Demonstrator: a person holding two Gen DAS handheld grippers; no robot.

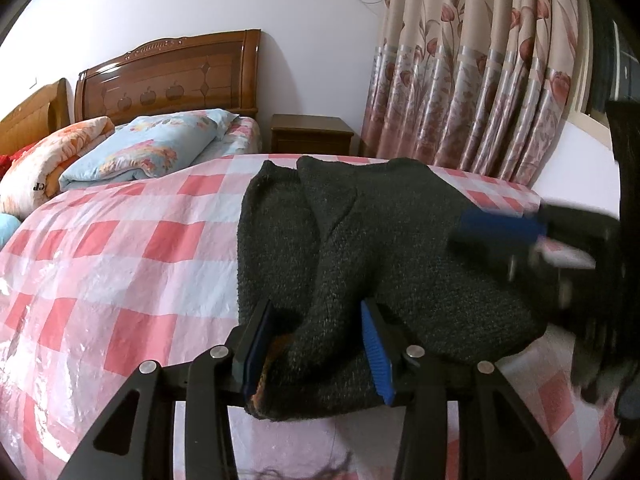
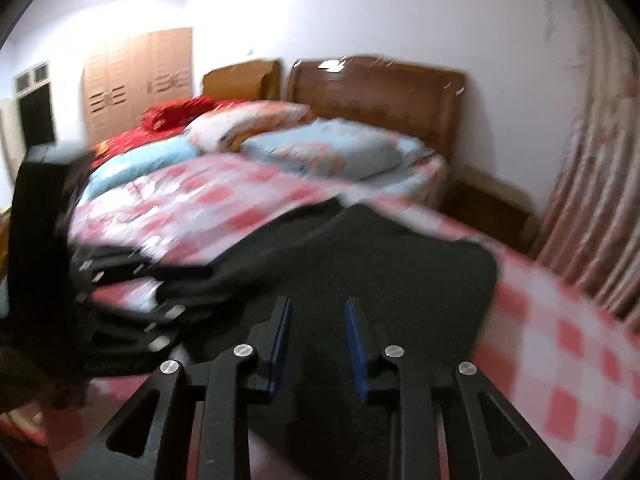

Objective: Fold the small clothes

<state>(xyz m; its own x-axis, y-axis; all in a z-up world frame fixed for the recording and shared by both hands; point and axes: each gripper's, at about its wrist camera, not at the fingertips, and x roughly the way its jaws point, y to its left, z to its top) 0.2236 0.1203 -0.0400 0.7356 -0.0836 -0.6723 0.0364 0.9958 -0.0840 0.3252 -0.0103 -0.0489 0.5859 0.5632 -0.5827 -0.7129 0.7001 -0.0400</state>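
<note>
the dark knit garment (image 1: 360, 248) lies on the bed's pink checked cover (image 1: 120, 260), partly doubled but still lumpy, so i judge the fold about half done with squaring left. its long axis runs away toward the curtain (image 1: 480, 80). left tongs (image 1: 318, 340) pinch its near bunched edge; right tongs (image 2: 316, 344) hover spread above it, empty.
</note>
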